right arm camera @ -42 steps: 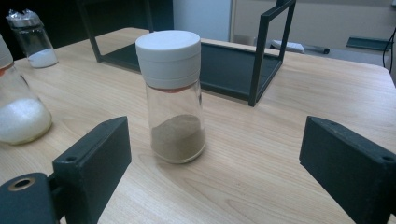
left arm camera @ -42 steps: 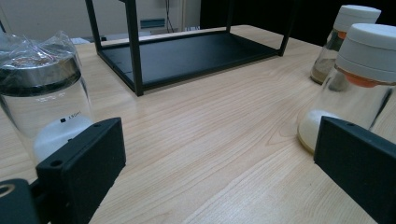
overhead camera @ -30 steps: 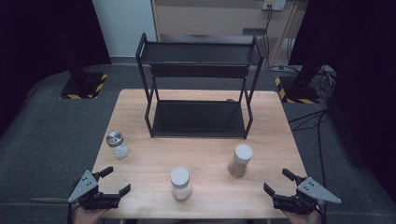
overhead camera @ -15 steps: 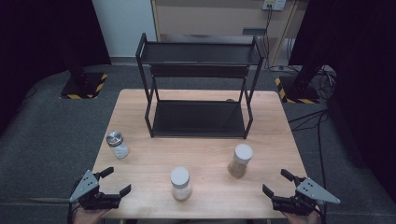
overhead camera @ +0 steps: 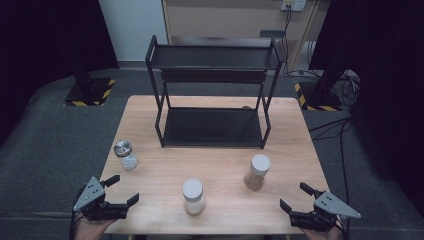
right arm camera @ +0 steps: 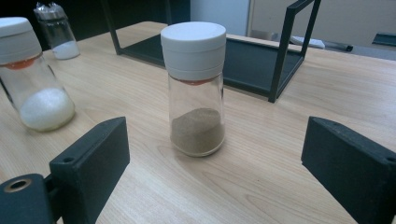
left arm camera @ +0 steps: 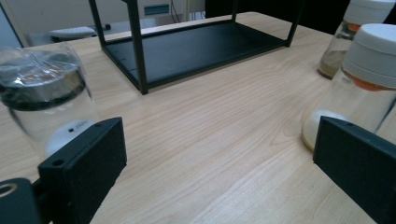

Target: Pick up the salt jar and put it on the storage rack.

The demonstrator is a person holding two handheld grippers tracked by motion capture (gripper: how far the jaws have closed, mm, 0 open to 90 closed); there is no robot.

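A glass jar of brown powder (right arm camera: 196, 88) with a white cap stands upright on the wooden table (overhead camera: 220, 160), straight ahead of the right gripper (overhead camera: 301, 198) and between the lines of its two jaws, which are spread wide and touch nothing. In the high view this jar sits toward the table's right front, near that gripper but apart from it.

A second jar with white grains (overhead camera: 193, 196) and a white lid stands at the front middle of the table, between the two grippers. The left gripper (overhead camera: 122, 189) hangs at the left front corner, its jaws also wide apart and holding nothing. In the left gripper view a small shaker with a silvery top (left arm camera: 44, 109) stands just beyond the left jaw; its top looks wrapped in clear film, though the close blur makes that uncertain.

Farther back, a black two-tier metal rack (overhead camera: 212, 95) stands on the table with both shelves bare, well apart from all three jars.
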